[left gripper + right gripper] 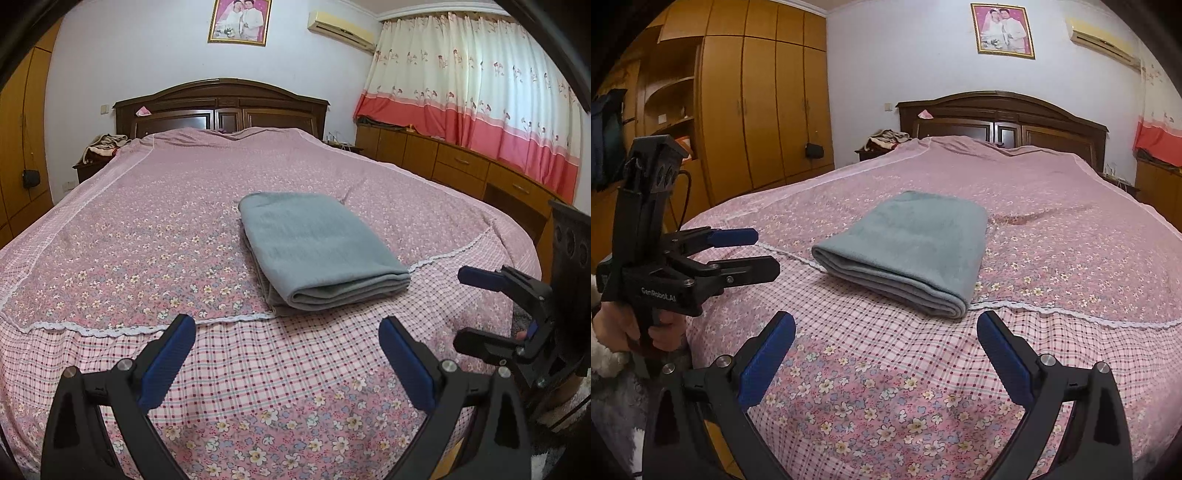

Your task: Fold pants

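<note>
- Left gripper [287, 360]: jaws spread wide and empty, hovering over the checked border at the foot edge of the bed [110, 229]. The right wrist view confirms this gripper parted, held in a hand [646, 330] off the bed's left side.
- Right gripper [886, 356]: jaws likewise released, nothing between the blue pads [768, 365], above the same foot border.
- Pants [317, 247]: a grey-blue garment folded into a compact stacked rectangle, lying flat near the foot edge, across the lace trim [110, 328], clear of both grippers.
- Handling, as judged: soft, light knit fabric, limp, not fragile; layers may slide apart if lifted by one layer only.
- Hold point, as judged: pinch through all layers at the rounded fold facing the foot edge, one gripper toward each end.
- Task state, as judged: fold looks essentially complete.
</note>
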A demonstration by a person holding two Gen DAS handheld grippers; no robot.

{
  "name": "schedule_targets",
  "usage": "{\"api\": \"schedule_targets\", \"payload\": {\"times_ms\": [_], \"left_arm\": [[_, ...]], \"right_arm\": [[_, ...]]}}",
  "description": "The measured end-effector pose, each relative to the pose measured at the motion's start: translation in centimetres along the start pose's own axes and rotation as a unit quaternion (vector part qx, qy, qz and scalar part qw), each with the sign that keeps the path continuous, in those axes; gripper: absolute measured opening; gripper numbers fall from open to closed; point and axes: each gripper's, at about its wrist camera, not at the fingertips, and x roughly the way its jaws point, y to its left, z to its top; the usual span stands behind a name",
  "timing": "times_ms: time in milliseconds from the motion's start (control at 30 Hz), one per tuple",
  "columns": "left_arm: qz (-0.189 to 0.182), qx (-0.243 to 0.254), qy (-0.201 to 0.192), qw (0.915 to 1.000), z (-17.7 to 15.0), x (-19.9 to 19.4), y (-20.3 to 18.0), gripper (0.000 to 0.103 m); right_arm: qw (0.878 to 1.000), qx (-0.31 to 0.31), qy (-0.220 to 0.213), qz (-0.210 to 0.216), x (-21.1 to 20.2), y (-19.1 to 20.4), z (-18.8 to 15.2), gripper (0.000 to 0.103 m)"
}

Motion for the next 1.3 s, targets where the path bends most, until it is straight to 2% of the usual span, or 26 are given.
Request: {"api": "schedule_targets", "payload": {"times_ms": [1300], "left_arm": [[-0.007, -0.002, 0.009, 0.9999, 0.0, 0.3, 0.2, 0.101]], "right_arm": [[1.000, -0.006, 0.013, -0.001, 0.4, 1.0, -0.2, 0.101]]}}
